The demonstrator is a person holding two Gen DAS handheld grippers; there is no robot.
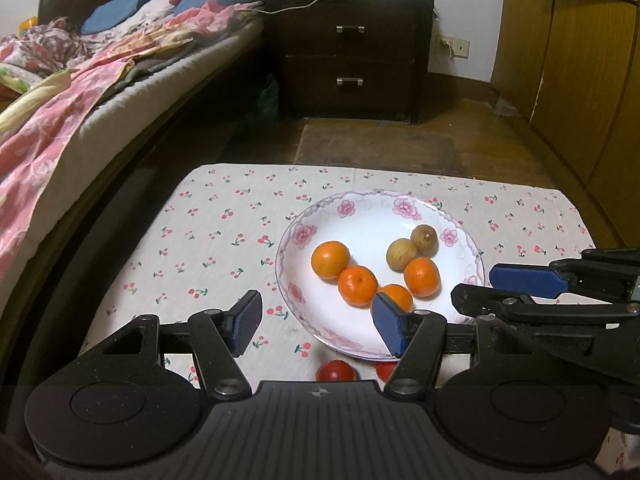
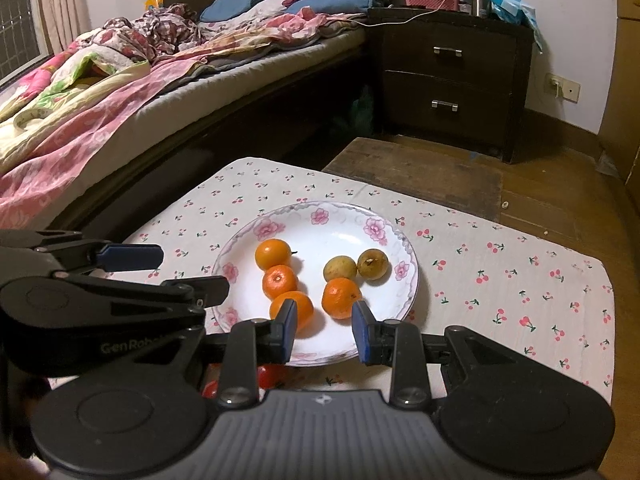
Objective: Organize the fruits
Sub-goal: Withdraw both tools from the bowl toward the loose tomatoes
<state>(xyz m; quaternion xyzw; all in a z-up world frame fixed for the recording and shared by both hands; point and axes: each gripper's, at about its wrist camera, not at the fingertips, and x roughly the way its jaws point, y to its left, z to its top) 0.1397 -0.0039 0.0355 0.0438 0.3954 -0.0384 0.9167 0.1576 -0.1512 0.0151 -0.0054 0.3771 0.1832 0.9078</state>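
While both grippers are hovering at the near rim of the plate [image 2: 404, 240], two red fruits [image 1: 335, 371] are waiting on the cloth just below them.

Four oranges [image 2: 279, 281] and two brownish fruits [image 2: 340, 268] are sitting in the plate, while the red pair is lying outside it, tucked under the left gripper [image 1: 318, 322], which looks nearer. Its jaws are standing spread and empty. The right gripper [image 2: 325, 330] is showing a narrower gap, pinching nothing, pointing over the plate. Reaching the red ones probably means dropping back and down toward the person.
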